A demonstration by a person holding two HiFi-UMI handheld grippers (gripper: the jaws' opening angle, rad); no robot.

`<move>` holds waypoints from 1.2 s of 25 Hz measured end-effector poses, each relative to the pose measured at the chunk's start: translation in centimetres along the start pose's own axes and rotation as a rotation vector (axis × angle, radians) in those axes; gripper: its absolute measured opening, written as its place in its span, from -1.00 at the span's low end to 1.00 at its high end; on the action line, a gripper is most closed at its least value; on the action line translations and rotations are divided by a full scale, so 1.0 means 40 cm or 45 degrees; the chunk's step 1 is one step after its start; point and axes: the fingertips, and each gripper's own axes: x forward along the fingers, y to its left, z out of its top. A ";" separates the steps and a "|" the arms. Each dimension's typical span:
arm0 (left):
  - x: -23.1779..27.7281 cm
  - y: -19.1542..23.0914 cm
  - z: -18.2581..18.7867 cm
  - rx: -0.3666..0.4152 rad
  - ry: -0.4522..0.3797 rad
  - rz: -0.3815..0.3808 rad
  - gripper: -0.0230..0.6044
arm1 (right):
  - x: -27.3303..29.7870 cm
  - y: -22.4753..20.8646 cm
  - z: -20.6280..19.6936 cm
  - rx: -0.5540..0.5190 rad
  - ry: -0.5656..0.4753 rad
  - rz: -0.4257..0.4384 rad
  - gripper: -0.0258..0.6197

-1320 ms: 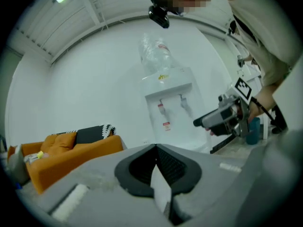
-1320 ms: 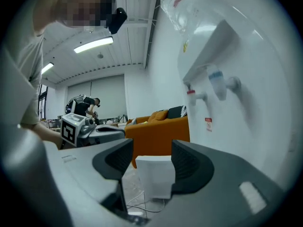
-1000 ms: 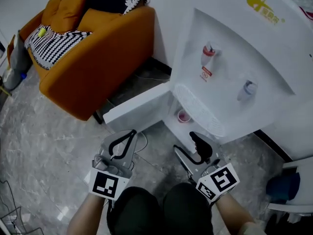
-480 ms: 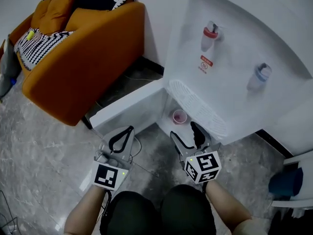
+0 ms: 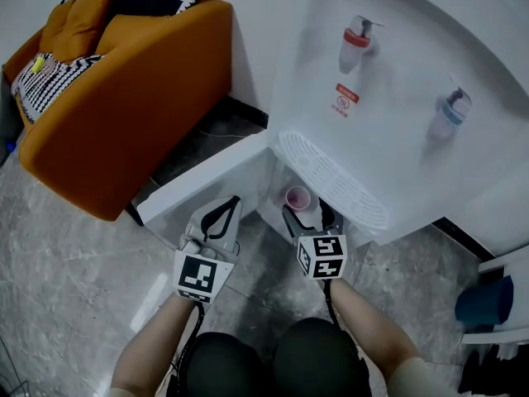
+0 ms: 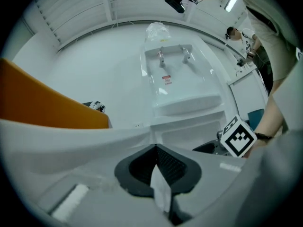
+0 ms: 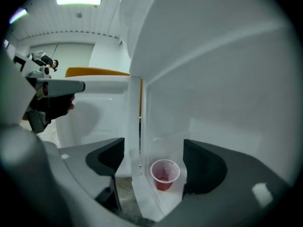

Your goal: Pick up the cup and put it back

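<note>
Now the pink cup [image 5: 297, 198] stands upright at centre frame, inside the water dispenser's [image 5: 397, 98] open lower compartment. Just below it, the right gripper [image 5: 306, 212] is opening its jaws, with the cup ahead between them but untouched. The left gripper [image 5: 231, 204], at lower left, is clenched and empty.

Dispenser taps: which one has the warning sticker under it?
The red tap; the sticker sits just below it. The blue tap has bare white panel beneath.

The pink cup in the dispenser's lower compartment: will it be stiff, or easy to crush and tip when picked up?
The cup looks thin-walled and translucent, so it is probably light and crushes under a hard squeeze. Its base is narrower than its rim, so a side push may tip it.
</note>
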 end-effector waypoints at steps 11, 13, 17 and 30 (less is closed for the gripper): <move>0.075 -0.024 -0.180 0.012 0.231 -0.031 -0.92 | 0.142 -0.068 -0.150 0.019 0.167 -0.105 0.40; 0.077 -0.020 -0.185 -0.010 0.242 -0.031 -0.92 | 0.162 -0.089 -0.164 0.043 0.207 -0.120 0.40; 0.076 -0.014 -0.200 -0.023 0.273 -0.027 -0.92 | 0.186 -0.086 -0.209 0.020 0.312 -0.083 0.40; 0.064 -0.025 -0.234 -0.044 0.319 -0.045 -0.92 | 0.182 -0.079 -0.239 -0.040 0.377 -0.086 0.13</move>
